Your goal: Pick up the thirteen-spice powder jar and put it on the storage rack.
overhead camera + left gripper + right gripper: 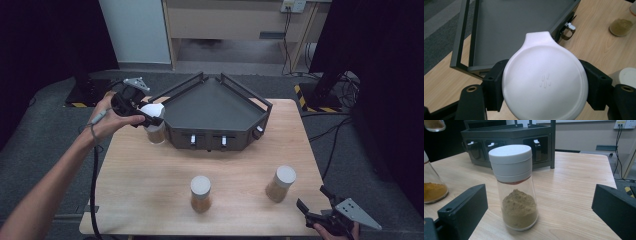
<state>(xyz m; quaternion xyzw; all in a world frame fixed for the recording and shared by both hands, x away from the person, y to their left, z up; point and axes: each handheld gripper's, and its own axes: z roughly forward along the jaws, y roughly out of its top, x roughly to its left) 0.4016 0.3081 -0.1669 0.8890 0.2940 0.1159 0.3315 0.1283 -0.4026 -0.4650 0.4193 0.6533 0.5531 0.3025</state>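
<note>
Now we hold a jar (pixel 155 125) in the left gripper (pixel 148 116), its jaws closed on the white cap (pixel 545 80) from both sides. The jar hangs upright, long axis vertical, and it looks lifted off the desk (pixel 150 180), though we cannot tell this for sure because the hand covers the gap below it. From this gripper the tray (pixel 519 25) lies just ahead and slightly below, its low front wall close to the cap. We judge that the coming move is to carry the jar forward over this wall and set it down inside, so the jar bottom must pass above the rim. The jar body is hidden under the cap in the left gripper view.

The right gripper (pixel 320 212) rests low at the near corner of the desk, jaws wide open and holding nothing. A second jar (pixel 514 187) stands upright straight ahead of it, near but not between the jaws. A third jar (pixel 200 194) stands farther to its left; the right hand is nearer to both.
</note>
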